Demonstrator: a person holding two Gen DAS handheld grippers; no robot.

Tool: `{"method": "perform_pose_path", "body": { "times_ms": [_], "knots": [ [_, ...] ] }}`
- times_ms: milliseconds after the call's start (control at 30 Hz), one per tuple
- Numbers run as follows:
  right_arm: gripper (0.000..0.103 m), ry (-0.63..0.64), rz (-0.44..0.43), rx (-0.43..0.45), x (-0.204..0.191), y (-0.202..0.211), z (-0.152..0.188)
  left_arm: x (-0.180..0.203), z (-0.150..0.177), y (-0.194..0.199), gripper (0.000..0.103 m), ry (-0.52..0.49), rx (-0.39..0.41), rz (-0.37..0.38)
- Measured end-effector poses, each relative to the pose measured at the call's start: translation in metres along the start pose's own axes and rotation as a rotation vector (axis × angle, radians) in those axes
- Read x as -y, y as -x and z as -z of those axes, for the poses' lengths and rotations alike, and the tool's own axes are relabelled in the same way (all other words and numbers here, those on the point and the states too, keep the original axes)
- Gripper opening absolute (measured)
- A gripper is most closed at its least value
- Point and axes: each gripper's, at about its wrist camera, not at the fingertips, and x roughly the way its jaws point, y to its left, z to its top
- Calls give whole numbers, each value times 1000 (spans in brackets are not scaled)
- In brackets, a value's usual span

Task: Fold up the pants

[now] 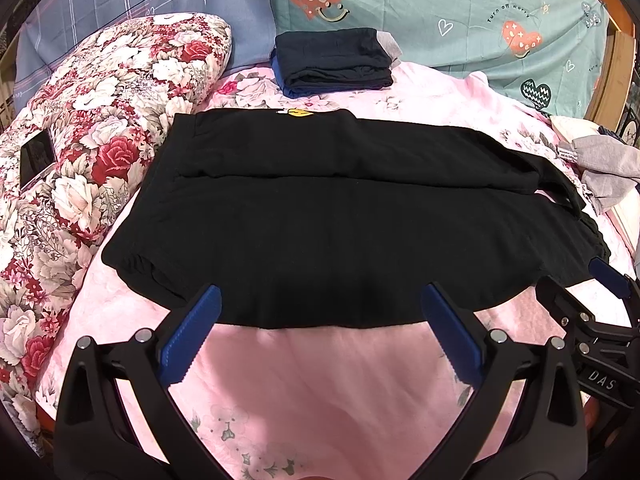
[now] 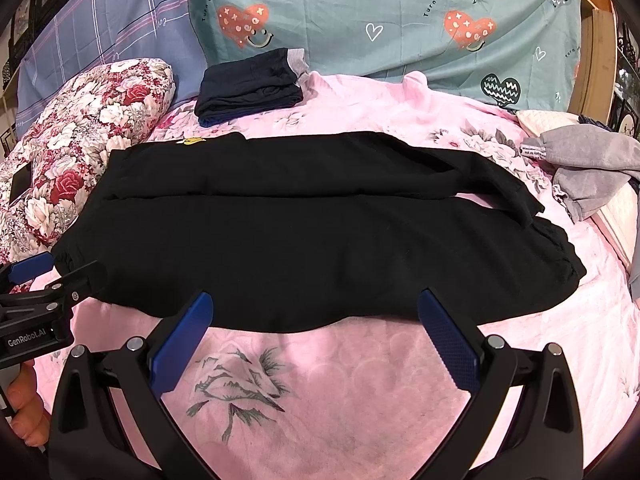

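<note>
Flat on pink sheet (image 1: 328, 380), black pants (image 1: 340, 232), both grippers open

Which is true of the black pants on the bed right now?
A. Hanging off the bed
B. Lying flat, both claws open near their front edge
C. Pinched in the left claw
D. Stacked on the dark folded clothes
B: the black pants lie flat on the pink bedspread, with the left claw and right claw both open and empty at the near edge.

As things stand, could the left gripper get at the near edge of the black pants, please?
Probably yes: the left gripper hangs open just above the near hem of the black pants, with only bare pink sheet below and nothing between them.
</note>
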Motion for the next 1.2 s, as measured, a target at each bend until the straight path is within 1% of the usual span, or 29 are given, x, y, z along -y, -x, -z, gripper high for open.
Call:
{"method": "perform_pose_path", "body": {
  "times_ms": [400, 533, 600, 633, 733, 767, 800, 833, 900, 967, 1000, 1033, 1067, 1100, 1133, 1167, 1200],
  "knots": [
    [102, -2, 5, -18, 4, -8, -2, -1, -6, -11, 101, -6, -22, -7],
    [102, -4, 14, -29, 12, -12, -8, -1, -13, -17, 101, -12, -17, -21],
    [102, 2, 35, -38, 22, -15, -15, -2, -19, -24, 101, -29, -2, -46],
    [102, 7, 47, -38, 29, -17, -18, -3, -23, -31, 101, -44, 13, -76],
    [102, -8, 157, -41, 63, -24, -30, -5, -35, -52, 101, -97, 41, -135],
    [102, -25, 200, -43, 81, -29, -33, -6, -39, -62, 101, -121, 35, -133],
    [102, -36, 243, -51, 95, -33, -36, -7, -43, -72, 101, -130, 18, -106],
    [102, -43, 312, -63, 114, -40, -39, -8, -45, -77, 101, -127, 3, -78],
    [102, -66, 380, -96, 145, -52, -43, -9, -48, -88, 101, -90, -50, 0],
    [102, -86, 375, -120, 169, -64, -49, -7, -44, -91, 101, -68, -85, 76],
    [102, -80, 375, -125, 179, -71, -53, -5, -41, -93, 101, -69, -94, 99],
    [102, -63, 383, -133, 185, -79, -57, 0, -37, -94, 101, -85, -100, 99],
    [98, -31, 395, -158, 192, -93, -63, 3, -33, -95, 101, -102, -102, 84],
    [87, -2, 395, -194, 196, -107, -68, 7, -30, -98, 101, -129, -106, 57],
    [80, 13, 386, -222, 199, -117, -72, 10, -28, -100, 101, -157, -111, 27],
    [68, 24, 372, -266, 203, -133, -78, 12, -25, -104, 101, -185, -120, -13],
    [52, 30, 374, -301, 208, -144, -81, 12, -24, -106, 101, -195, -127, -45]
  ]
}}
